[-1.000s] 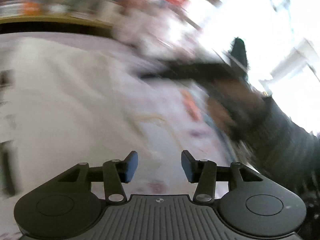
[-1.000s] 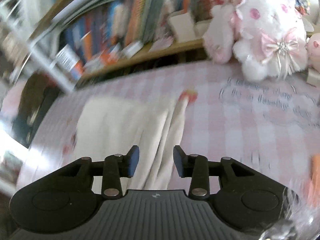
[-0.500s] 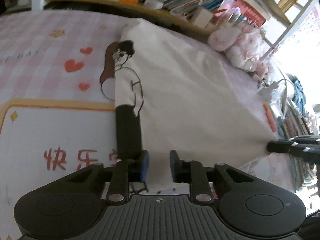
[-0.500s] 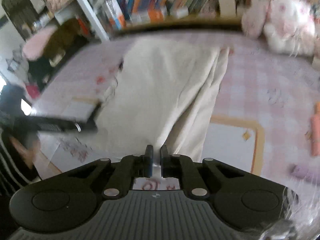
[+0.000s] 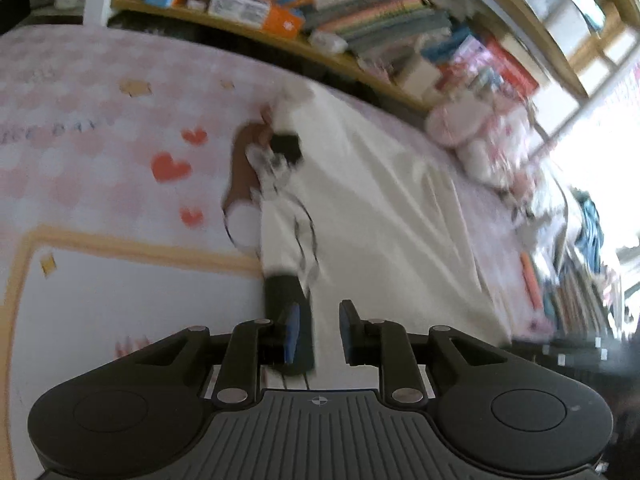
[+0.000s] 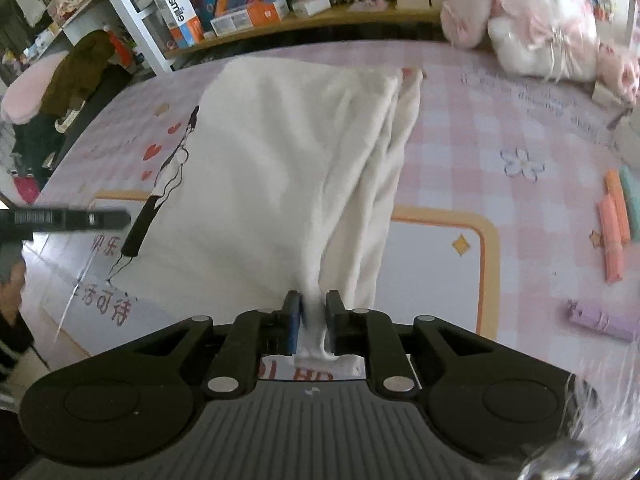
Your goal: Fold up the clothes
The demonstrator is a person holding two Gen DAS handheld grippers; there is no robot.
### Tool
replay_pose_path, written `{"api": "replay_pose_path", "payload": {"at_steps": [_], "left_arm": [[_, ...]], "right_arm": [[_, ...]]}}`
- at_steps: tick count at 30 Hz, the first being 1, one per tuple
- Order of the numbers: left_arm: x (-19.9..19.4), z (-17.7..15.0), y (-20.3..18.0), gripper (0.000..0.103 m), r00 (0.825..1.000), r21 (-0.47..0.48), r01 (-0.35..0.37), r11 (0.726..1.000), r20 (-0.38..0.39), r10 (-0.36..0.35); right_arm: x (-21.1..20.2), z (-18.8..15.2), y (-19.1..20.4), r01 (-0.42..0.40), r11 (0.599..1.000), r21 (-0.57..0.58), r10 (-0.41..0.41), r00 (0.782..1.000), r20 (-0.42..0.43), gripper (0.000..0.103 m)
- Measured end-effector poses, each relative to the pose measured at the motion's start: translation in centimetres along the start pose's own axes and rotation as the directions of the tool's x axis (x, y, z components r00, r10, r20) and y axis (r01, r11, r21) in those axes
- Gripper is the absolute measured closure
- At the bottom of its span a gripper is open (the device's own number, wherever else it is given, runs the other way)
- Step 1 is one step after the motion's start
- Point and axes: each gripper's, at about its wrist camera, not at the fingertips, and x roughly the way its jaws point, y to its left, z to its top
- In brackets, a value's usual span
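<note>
A cream T-shirt with a cartoon figure printed along its left edge lies lengthwise on a pink checked cover. My right gripper is shut on a bunched bit of the near hem, and the cloth rises in folds into its jaws. In the left wrist view the shirt runs away from my left gripper. Its fingers stand narrowly apart with the hem's left corner, beside the dark printed legs, between them. The left gripper also shows as a black bar touching that corner.
A wooden shelf of books runs along the far side. A white and pink plush toy sits at the far right. Orange markers and a purple tube lie right of the shirt. A person's hand is at the left edge.
One second ago both grippers were open and swinging in. Since then each has closed on the near hem, and the right gripper now has the cloth bunched and pulled up.
</note>
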Motion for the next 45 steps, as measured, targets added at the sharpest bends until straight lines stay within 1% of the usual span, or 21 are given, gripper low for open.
{"api": "replay_pose_path", "payload": {"at_steps": [2, 4, 6, 7, 9, 12, 17, 24, 29, 34, 35, 36, 37, 38, 39, 40, 41, 43, 44, 45], "left_arm": [[0.6, 1.9, 0.6, 0.081, 1.0, -0.003, -0.004, 1.0, 0.007, 0.004], [1.4, 3.8, 0.9, 0.078, 1.0, 0.021, -0.008, 1.0, 0.007, 0.008], [2.2, 5.5, 1.2, 0.067, 1.0, 0.05, -0.015, 0.999, 0.012, 0.015], [2.6, 6.4, 1.4, 0.065, 1.0, 0.064, -0.019, 0.998, 0.016, 0.018], [3.6, 8.1, 1.8, 0.056, 0.999, 0.085, -0.026, 0.996, 0.025, 0.024], [5.1, 10.2, 2.9, 0.05, 0.999, 0.083, -0.019, 0.996, 0.039, 0.016], [7.9, 13.3, 4.5, 0.046, 1.0, 0.052, 0.014, 0.999, 0.023, -0.015], [11.1, 16.2, 5.7, 0.046, 0.998, 0.032, 0.065, 0.997, 0.004, -0.065], [13.1, 17.3, 6.5, 0.046, 0.991, -0.009, 0.131, 0.991, -0.017, -0.131], [14.0, 17.7, 6.5, 0.047, 0.988, 0.018, 0.156, 0.988, -0.011, -0.156], [14.1, 17.8, 6.5, 0.049, 0.987, 0.019, 0.161, 0.987, -0.009, -0.161], [14.3, 17.8, 6.5, 0.063, 0.986, 0.018, 0.167, 0.986, -0.012, -0.166], [14.4, 17.8, 6.5, 0.073, 0.984, 0.013, 0.176, 0.984, -0.022, -0.176], [14.5, 17.8, 6.5, 0.085, 0.982, 0.007, 0.185, 0.983, -0.025, -0.185], [14.0, 17.7, 6.2, 0.092, 0.98, 0.022, 0.2, 0.98, 0.0, -0.2], [13.1, 17.5, 5.6, 0.092, 0.973, 0.061, 0.224, 0.973, 0.045, -0.226], [12.0, 17.3, 4.7, 0.093, 0.964, 0.12, 0.239, 0.964, 0.092, -0.25], [9.6, 16.6, 2.6, 0.092, 0.941, 0.291, 0.227, 0.929, 0.18, -0.286], [9.6, 16.4, 1.9, 0.088, 0.945, 0.348, 0.186, 0.919, 0.193, -0.264], [10.4, 16.6, 1.6, 0.087, 0.963, 0.374, 0.12, 0.92, 0.183, -0.2]], "right_arm": [[0.6, 0.3, 0.1, 0.023, 1.0, 0.007, -0.023, 1.0, -0.011, 0.089], [1.3, 0.2, 0.1, 0.056, 0.998, 0.017, -0.055, 0.998, -0.023, 0.089], [1.5, 0.1, 0.1, 0.071, 0.997, 0.038, -0.07, 0.997, -0.023, 0.089], [1.5, 0.0, 0.1, 0.078, 0.996, 0.05, -0.077, 0.997, -0.021, 0.089], [1.5, -0.1, 0.1, 0.091, 0.993, 0.075, -0.09, 0.996, -0.019, 0.089], [1.7, -0.2, 0.5, 0.119, 0.988, 0.095, -0.118, 0.993, -0.021, 0.089], [2.2, -0.2, 1.7, 0.177, 0.983, 0.054, -0.176, 0.984, -0.024, 0.089], [2.2, -0.3, 1.9, 0.209, 0.969, 0.13, -0.208, 0.978, -0.023, 0.088], [2.2, -0.4, 2.1, 0.222, 0.962, 0.158, -0.222, 0.975, -0.018, 0.088], [2.3, -0.3, 2.3, 0.24, 0.954, 0.183, -0.239, 0.971, -0.025, 0.088], [2.3, -0.4, 2.4, 0.245, 0.952, 0.181, -0.245, 0.969, -0.026, 0.088], [2.4, -0.4, 2.5, 0.25, 0.951, 0.18, -0.249, 0.968, -0.026, 0.088], [2.4, -0.4, 2.5, 0.253, 0.951, 0.181, -0.252, 0.967, -0.026, 0.088], [2.4, -0.4, 2.5, 0.254, 0.95, 0.183, -0.254, 0.967, -0.027, 0.088], [2.5, -0.4, 2.5, 0.255, 0.949, 0.186, -0.254, 0.967, -0.027, 0.087], [2.5, -0.4, 2.5, 0.255, 0.948, 0.189, -0.254, 0.967, -0.028, 0.087], [2.5, -0.4, 2.5, 0.254, 0.948, 0.192, -0.254, 0.967, -0.027, 0.087], [2.5, -0.5, 2.4, 0.253, 0.947, 0.199, -0.253, 0.967, -0.025, 0.087], [2.5, -0.5, 2.4, 0.253, 0.946, 0.203, -0.254, 0.967, -0.024, 0.087], [2.5, -0.5, 2.4, 0.253, 0.945, 0.205, -0.254, 0.967, -0.023, 0.087]]}}
